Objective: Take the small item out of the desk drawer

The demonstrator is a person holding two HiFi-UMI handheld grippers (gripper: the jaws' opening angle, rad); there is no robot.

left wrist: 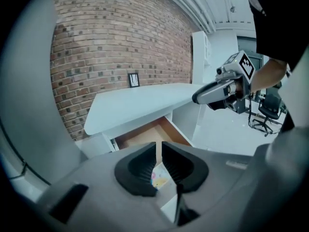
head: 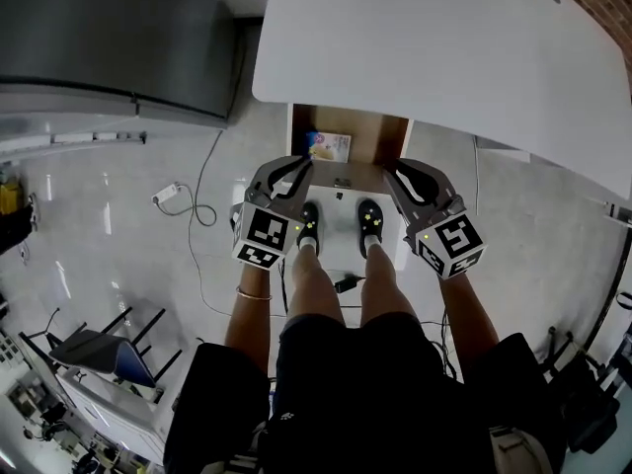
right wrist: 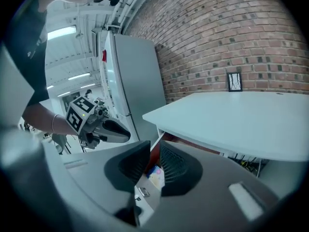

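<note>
Under the white desk top [head: 434, 47] a wooden drawer [head: 380, 131] stands pulled out, its white front [head: 346, 178] toward me. Inside it lies a small colourful packet [head: 328, 145], seen again low between the jaws in the left gripper view [left wrist: 161, 179] and the right gripper view [right wrist: 155, 175]. My left gripper [head: 296, 169] hovers at the drawer front's left corner and my right gripper [head: 400, 174] at its right corner. Both point toward the drawer. Each pair of jaws, left [left wrist: 159, 151] and right [right wrist: 154, 153], stands a narrow slit apart with nothing between.
A tall grey cabinet [head: 109, 38] stands left of the desk. A cable with a plug [head: 168, 194] lies on the floor. My feet in black shoes [head: 309, 227] are just before the drawer. Behind the desk is a brick wall [left wrist: 106, 42]. A chair [head: 99, 349] sits lower left.
</note>
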